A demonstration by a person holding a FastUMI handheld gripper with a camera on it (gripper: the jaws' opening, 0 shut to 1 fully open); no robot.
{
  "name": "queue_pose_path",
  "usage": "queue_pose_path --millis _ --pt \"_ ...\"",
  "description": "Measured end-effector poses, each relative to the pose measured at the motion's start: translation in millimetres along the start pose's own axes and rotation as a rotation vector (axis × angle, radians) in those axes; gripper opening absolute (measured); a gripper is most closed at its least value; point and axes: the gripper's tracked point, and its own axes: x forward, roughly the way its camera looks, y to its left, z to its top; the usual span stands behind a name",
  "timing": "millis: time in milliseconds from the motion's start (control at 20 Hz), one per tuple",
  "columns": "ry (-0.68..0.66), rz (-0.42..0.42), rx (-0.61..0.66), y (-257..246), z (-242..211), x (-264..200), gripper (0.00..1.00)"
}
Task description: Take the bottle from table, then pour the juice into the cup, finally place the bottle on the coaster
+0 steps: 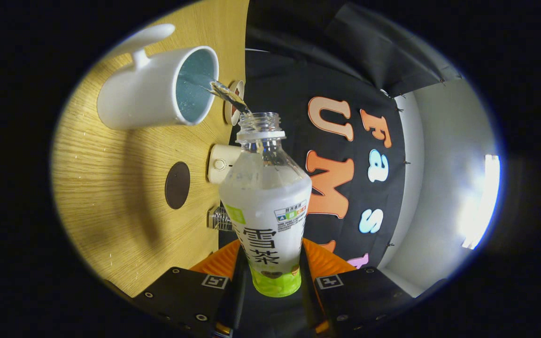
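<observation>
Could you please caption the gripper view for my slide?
Tongs clamp the tilted bottle, juice streaming into the white cup; dark coaster waits nearby.

Wooden table (111, 197) with cup (148, 98), coaster (177, 185)

You have a light wooden table (111, 197) whose far edge meets the black cloth wall (289, 84). Along that edge sits a small white device (221, 164) with a round button. A shiny metal object (219, 219) lies at the same edge, near it. A small round pale-rimmed item (228, 110) also lies by that edge, partly hidden. Past the cloth you see a white wall (439, 155) with a bright strip light (482, 202).
</observation>
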Motion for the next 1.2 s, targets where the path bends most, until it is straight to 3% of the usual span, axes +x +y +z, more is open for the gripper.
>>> queue_pose_path --millis 1200 --pt "-0.047 -0.038 -0.151 -26 11 11 0.53"
